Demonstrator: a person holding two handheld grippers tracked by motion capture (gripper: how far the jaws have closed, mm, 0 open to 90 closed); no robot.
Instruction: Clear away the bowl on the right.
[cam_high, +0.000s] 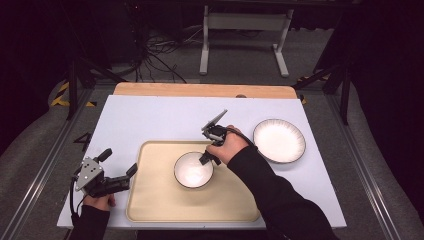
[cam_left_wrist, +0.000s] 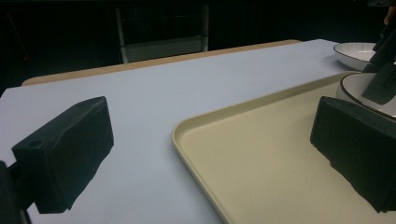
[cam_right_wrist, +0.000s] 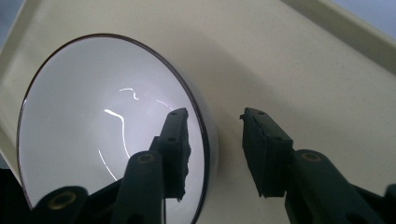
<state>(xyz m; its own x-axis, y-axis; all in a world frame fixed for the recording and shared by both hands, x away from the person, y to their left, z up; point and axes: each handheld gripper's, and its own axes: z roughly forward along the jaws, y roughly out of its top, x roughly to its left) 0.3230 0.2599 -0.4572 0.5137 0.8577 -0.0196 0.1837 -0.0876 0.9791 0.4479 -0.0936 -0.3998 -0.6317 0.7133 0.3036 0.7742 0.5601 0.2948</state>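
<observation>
A white bowl (cam_high: 192, 172) with a dark rim stands in the beige tray (cam_high: 155, 195). My right gripper (cam_high: 205, 159) is at the bowl's right rim. In the right gripper view it (cam_right_wrist: 212, 114) is open and straddles the rim of the bowl (cam_right_wrist: 93, 121), one jaw inside and one outside over the tray (cam_right_wrist: 280, 60). My left gripper (cam_high: 119, 162) is open just left of the tray, low over the table. In the left gripper view it (cam_left_wrist: 210, 135) gapes wide around the near corner of the tray (cam_left_wrist: 261, 154), with the bowl (cam_left_wrist: 357, 84) at far right.
A white plate (cam_high: 279, 140) with a dark rim lies on the white table (cam_high: 165, 115) to the right of the tray; the plate (cam_left_wrist: 355, 50) sits behind the bowl in the left gripper view. A wooden strip (cam_high: 200, 90) runs along the table's far edge.
</observation>
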